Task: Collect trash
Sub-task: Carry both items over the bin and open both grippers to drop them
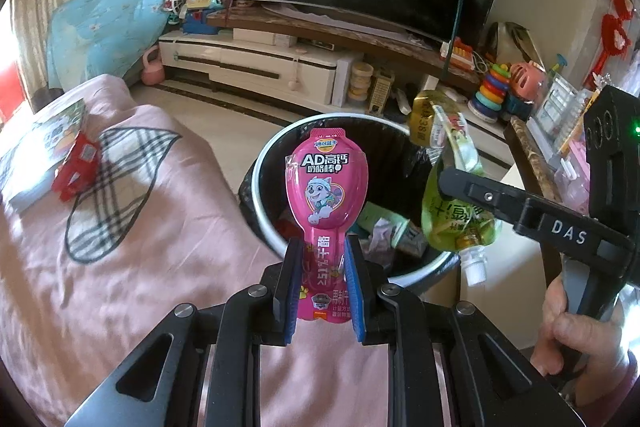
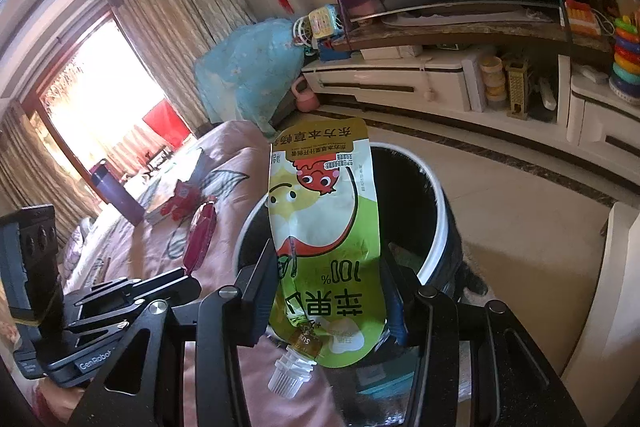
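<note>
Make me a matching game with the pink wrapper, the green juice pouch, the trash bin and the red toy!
Things:
1. pink wrapper
2. green juice pouch
3. trash bin
4. red toy

Places:
A. lying on the pink blanket
B. held in the right gripper
C. held in the left gripper
D. standing on the floor by the bed

Pairs: 1-C, 2-B, 3-D, 4-A
</note>
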A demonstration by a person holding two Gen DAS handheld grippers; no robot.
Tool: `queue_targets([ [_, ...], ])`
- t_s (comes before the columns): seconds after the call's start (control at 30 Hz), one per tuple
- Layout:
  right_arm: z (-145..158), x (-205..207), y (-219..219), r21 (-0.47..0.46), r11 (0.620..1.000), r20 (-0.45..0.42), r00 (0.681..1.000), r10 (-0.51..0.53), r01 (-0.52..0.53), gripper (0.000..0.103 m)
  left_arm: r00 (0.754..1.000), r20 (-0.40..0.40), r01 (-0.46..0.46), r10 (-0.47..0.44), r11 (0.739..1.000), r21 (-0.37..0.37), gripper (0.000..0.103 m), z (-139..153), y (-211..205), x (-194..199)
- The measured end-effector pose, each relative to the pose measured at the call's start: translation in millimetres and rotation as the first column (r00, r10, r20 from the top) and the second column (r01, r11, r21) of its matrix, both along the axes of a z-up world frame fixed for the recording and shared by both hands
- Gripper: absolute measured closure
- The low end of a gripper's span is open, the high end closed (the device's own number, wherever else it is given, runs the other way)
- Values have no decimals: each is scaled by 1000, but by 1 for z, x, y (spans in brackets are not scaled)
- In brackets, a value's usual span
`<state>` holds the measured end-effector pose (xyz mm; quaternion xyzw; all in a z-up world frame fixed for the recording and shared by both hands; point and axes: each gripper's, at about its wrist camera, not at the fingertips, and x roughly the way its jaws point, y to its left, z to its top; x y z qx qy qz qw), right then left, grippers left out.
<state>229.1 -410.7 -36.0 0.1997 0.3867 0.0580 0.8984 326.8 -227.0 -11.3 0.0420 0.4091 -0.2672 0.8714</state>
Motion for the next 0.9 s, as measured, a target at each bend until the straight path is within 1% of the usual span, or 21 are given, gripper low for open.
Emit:
queue_targets([
  [0.37, -14, 27, -8, -41, 999, -59, 998, 5, -7, 56, 999, -29, 14, -13, 1000, 26, 84, -12, -23, 39],
  [0.57, -18, 35, -10, -40, 999, -81, 997, 11, -15, 56, 999, -45, 14, -13, 999, 31, 83, -17, -32, 46],
  [0.63, -20, 38, -12, -35, 999, -84, 996, 12, -15, 53, 997, -67, 23, -22, 1000, 19, 83, -18, -34, 49],
  [0.67, -19, 39, -13, -33, 999, -84, 996, 8, -11, 53, 997, -75, 22, -20, 1000, 17, 80, -19, -35, 50],
  [0.73, -19, 39, -16, -20, 1000, -81, 997, -2, 1, 52, 996, -85, 6, -5, 1000, 20, 60, -19, -34, 53],
  [0.77, -19, 39, -18, -9, 1000, -80, 997, -8, 7, 50, 997, -80, -8, 9, 1000, 19, 43, -18, -32, 53],
  [0.8, -19, 38, -20, 5, 1000, -76, 997, -12, 13, 42, 997, -68, -21, 22, 1000, 13, 39, -16, -29, 52],
  [0.83, -18, 37, -22, 13, 1000, -71, 997, -17, 18, 33, 998, -62, -27, 27, 1000, 6, 39, -14, -27, 50],
  [0.9, -14, 32, -24, 22, 999, -53, 998, -26, 27, 30, 997, -62, -41, 41, 999, -7, 39, -12, -20, 47],
])
